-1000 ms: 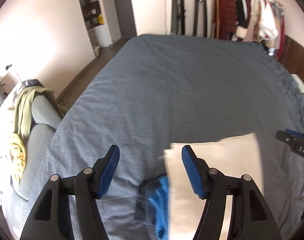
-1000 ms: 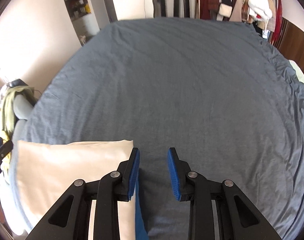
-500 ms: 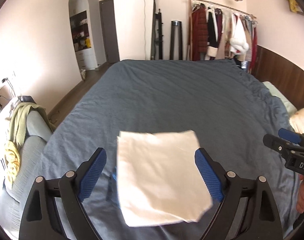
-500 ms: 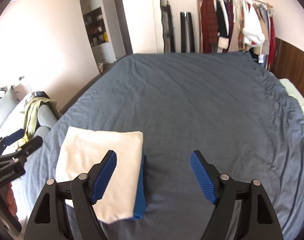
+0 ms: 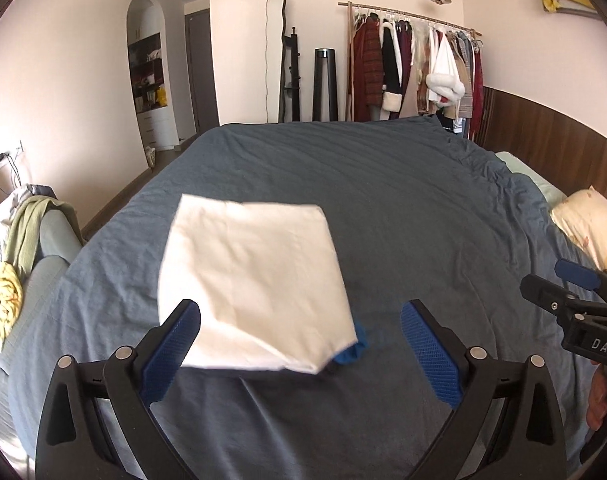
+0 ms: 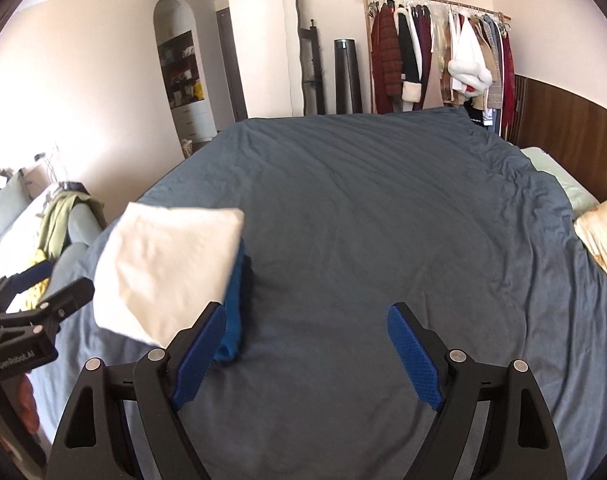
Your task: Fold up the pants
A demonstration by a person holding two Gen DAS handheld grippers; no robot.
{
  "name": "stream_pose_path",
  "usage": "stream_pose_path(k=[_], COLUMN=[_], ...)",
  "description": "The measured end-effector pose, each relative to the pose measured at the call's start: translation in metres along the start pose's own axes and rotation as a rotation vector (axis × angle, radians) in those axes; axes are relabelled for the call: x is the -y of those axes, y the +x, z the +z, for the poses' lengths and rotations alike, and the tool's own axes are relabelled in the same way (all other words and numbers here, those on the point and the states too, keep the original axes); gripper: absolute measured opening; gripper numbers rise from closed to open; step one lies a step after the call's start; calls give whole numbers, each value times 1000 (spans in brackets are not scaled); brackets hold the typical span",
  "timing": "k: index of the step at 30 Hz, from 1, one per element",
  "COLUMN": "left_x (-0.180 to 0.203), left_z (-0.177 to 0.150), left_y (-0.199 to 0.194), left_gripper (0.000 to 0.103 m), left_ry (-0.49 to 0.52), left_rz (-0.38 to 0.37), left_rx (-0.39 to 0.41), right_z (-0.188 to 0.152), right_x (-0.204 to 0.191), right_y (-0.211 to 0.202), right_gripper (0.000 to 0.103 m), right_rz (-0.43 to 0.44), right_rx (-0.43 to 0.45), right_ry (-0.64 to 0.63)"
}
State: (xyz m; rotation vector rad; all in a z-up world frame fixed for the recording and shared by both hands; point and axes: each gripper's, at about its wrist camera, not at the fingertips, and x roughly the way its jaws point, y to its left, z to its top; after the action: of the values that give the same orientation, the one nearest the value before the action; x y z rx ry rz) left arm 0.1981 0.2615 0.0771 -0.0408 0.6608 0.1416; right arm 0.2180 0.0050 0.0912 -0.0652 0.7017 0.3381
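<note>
The cream pants lie folded into a flat rectangle on the grey-blue bed, on top of a folded blue garment that peeks out at one corner. My left gripper is open and empty, held back above the bed's near edge. My right gripper is open and empty, to the right of the pants; the blue garment shows beside its left finger. Each gripper shows at the edge of the other's view.
A sofa with yellow and green clothes stands left of the bed. A pillow lies at the right. A clothes rack, a mirror and a wooden headboard wall stand beyond.
Both grippers have opened wide and pulled back and up from the folded pants, which now lie free on the bed. The views have tilted up toward the room.
</note>
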Motion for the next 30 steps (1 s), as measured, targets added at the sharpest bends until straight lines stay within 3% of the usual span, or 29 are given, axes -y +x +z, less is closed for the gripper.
stream_pose_path(k=[11, 21, 30], left_x=[40, 51, 57], left_z=[-78, -111, -141], left_y=[-9, -76, -121], left_gripper=[102, 103, 103], left_ry=[-21, -28, -10], left_rz=[1, 20, 22], left_rx=[91, 140, 157], right_z=[-87, -131, -161], right_x=[34, 41, 43], right_y=[-6, -77, -122], right_gripper=[83, 83, 83], right_rz=[-6, -23, -39], right_rx=[92, 200, 198], right_ry=[-15, 0, 10])
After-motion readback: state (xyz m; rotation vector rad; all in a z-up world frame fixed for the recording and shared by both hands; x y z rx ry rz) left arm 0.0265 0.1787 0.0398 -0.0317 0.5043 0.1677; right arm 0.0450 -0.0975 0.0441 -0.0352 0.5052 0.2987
